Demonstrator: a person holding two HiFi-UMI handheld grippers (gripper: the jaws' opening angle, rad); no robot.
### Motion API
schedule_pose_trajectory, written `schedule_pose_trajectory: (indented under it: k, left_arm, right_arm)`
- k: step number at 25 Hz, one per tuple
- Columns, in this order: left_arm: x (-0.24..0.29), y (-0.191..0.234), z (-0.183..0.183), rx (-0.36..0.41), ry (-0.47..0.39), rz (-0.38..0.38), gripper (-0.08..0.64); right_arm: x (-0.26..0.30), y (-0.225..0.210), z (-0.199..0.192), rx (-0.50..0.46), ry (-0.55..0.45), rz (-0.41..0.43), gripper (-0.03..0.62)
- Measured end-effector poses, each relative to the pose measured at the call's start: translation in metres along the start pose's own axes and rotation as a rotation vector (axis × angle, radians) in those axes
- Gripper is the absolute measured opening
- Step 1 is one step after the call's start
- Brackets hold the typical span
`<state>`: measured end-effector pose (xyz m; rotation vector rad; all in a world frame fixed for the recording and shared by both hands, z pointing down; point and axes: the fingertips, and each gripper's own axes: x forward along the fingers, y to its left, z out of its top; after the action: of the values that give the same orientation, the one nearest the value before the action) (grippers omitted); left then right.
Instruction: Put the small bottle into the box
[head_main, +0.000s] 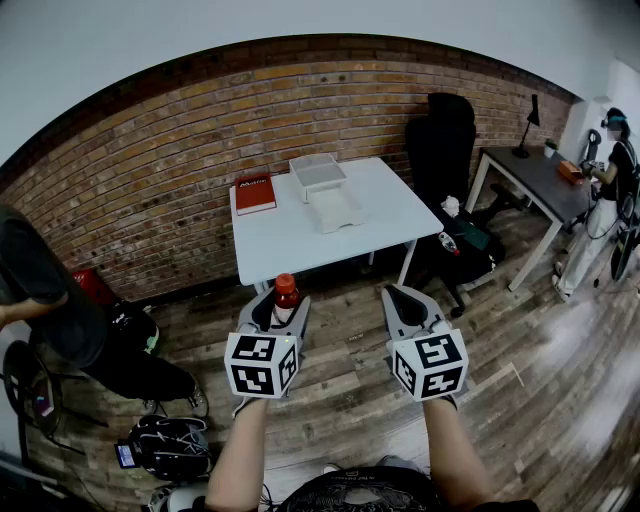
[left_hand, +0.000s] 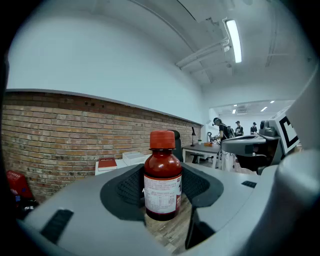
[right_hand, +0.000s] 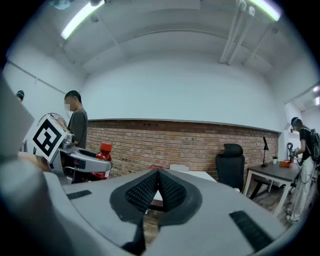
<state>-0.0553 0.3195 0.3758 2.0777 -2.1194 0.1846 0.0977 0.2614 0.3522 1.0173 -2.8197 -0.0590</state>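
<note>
Head view, looking steeply down: two bare forearms reach forward over a wooden floor, each holding a gripper. The left gripper (head_main: 279, 306) pinches the small bottle (head_main: 286, 297), a dark red one with a red cap, upright in the air above the floor and short of the white table (head_main: 385, 215). The right gripper (head_main: 401, 297) is beside it and holds nothing. On the table are the clear box (head_main: 318, 172), open on top, a flat white piece (head_main: 335, 209) just in front of it, and a red book (head_main: 254, 192) to the left. A black chair (head_main: 441, 140) stands to the right of the table, and a grey desk (head_main: 540, 182) farther right with a person (head_main: 608, 190) standing at it.

Left gripper view: the jaws stand wide, their dark pads on either side of the bottle, which sits upright between them with its label facing the camera. The table is far behind.

Right gripper view: the jaws are pressed together with nothing between them. To the left, the other gripper shows with the bottle.
</note>
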Motion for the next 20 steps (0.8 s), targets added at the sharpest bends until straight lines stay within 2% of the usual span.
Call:
schedule_pose_trajectory:
  k: [13, 20]
  left_arm:
    - [0.036, 0.027, -0.010, -0.005, 0.030, 0.013, 0.232]
    - [0.083, 0.042, -0.002, -0.004, 0.040, 0.052, 0.232]
  right_arm:
    - [0.038, -0.014, -0.009, 0.031, -0.003, 0.004, 0.020]
    - [0.084, -0.046, -0.015, 0.047, -0.001, 0.035, 0.020]
